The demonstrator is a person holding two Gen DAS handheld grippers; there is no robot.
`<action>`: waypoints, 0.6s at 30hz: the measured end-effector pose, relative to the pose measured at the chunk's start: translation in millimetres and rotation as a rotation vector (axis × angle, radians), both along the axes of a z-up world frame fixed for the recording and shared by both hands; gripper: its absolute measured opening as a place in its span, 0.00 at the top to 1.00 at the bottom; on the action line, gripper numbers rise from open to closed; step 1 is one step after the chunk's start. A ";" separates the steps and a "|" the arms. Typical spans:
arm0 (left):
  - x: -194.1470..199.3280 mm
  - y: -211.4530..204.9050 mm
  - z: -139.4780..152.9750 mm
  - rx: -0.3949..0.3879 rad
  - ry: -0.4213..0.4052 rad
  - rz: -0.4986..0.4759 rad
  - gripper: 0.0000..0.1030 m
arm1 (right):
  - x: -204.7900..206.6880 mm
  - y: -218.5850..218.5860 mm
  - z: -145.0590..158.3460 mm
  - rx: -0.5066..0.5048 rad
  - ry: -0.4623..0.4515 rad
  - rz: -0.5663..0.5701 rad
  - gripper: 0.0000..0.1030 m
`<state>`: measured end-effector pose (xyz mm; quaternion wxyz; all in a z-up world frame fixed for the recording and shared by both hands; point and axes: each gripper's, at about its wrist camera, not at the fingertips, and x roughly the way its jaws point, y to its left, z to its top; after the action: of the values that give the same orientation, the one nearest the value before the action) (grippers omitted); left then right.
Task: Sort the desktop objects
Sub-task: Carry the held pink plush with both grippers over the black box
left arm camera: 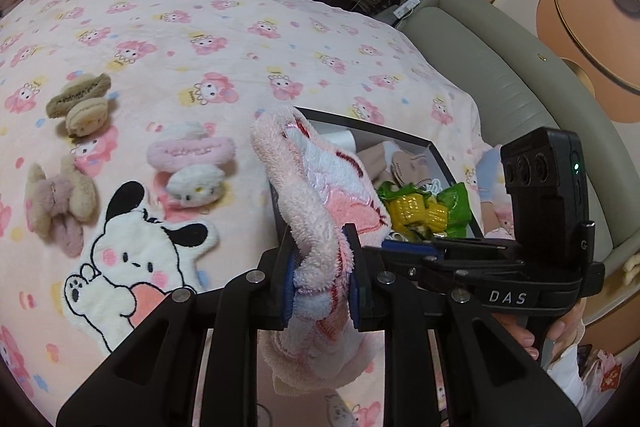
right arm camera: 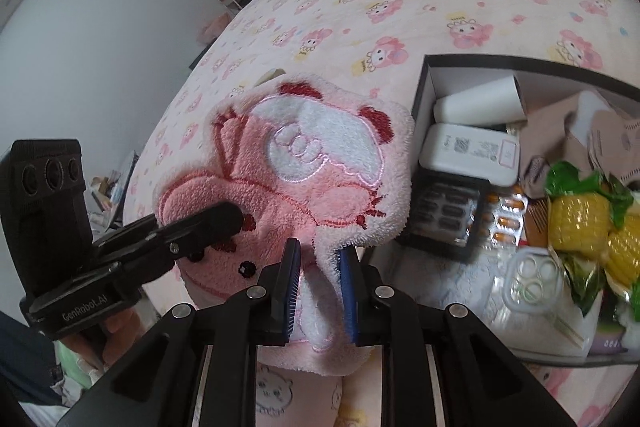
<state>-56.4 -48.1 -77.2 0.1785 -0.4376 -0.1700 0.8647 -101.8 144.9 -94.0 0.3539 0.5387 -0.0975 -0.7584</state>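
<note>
A pink fleece cloth (left arm camera: 320, 195) with an embroidered animal face is held in the air between both claws, above the pink patterned bed (left arm camera: 200, 27); the left claw (left arm camera: 322, 279) is clenched on a bunched fold of it, and the right claw (right arm camera: 318, 283) is clenched on a hanging edge, though in the right wrist view a little slack is seen beside the pads, so the firmness of that pinch is hard to judge. The relation that matters is judged to be the one between cloth and black box (right arm camera: 424, 95): the box lies just beyond and to the right of the cloth, nearer the right claw, its open top already crowded with a corn toy (right arm camera: 580, 223), pill blisters (right arm camera: 508, 219) and white cartons (right arm camera: 472, 151); the cloth's long axis runs roughly from one claw to the other. Left of the cloth, a dog-shaped towel (left arm camera: 136, 259) and plush hair clips (left arm camera: 192, 155) lie on the bed, well apart from the box. The cloth's lower part is cut off behind the claw frames; the far side of the box is hidden by the cloth in the left wrist view.
</note>
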 end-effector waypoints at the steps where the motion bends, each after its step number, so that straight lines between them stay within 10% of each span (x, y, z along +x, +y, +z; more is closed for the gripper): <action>1: 0.6 1.5 1.3 -0.003 0.001 0.001 0.81 | 0.7 3.8 -1.2 -0.011 -0.005 -0.002 0.83; 18: -18.0 72.8 61.1 -0.006 0.109 -0.148 0.81 | -2.0 59.2 34.1 -0.100 0.034 -0.122 0.79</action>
<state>-74.4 24.7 -16.0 0.2496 -0.4016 -0.1244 0.8723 -103.8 204.1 -59.9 0.3354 0.5003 -0.1618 -0.7817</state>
